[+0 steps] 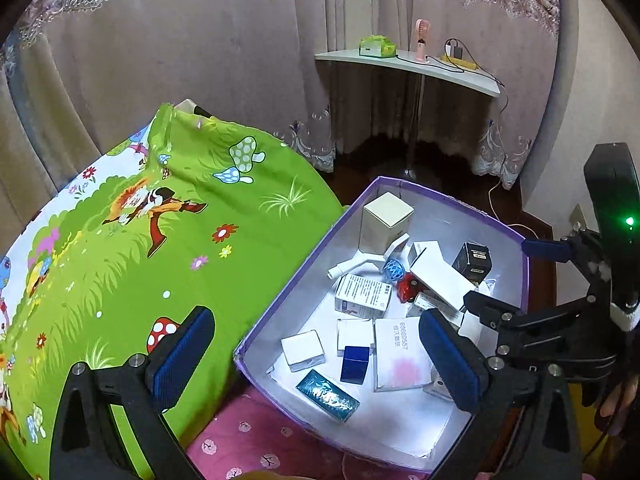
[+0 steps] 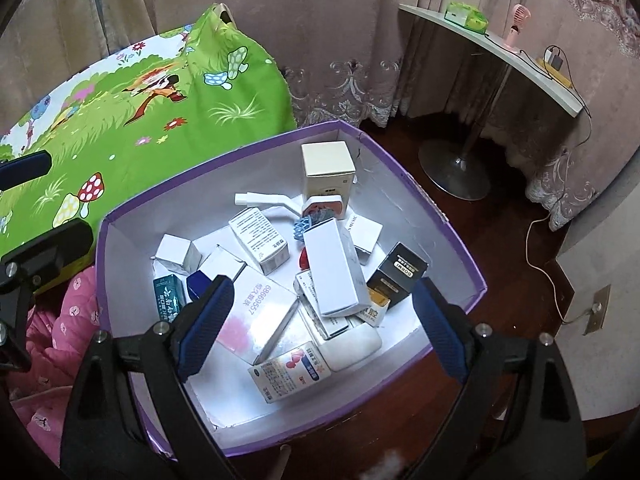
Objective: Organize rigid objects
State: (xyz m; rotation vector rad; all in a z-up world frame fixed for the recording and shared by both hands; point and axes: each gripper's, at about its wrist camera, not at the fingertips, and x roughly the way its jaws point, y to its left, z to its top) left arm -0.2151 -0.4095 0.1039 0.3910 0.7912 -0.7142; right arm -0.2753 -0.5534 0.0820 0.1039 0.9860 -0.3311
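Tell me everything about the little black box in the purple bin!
The black box is a small cardboard carton with a white label strip on its top face and gold or yellowish print lower down. It is closed and stands tilted near the right wall of the purple bin. Its bottom leans on a yellow-and-white box. A long white box lies close on its left. No jaws touch it.

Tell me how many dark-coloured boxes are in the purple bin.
2 that I can make out. A dark blue box sits near the bin's front-left, beside the teal carton. A black box stands by the right wall. Others may be buried under the white boxes.
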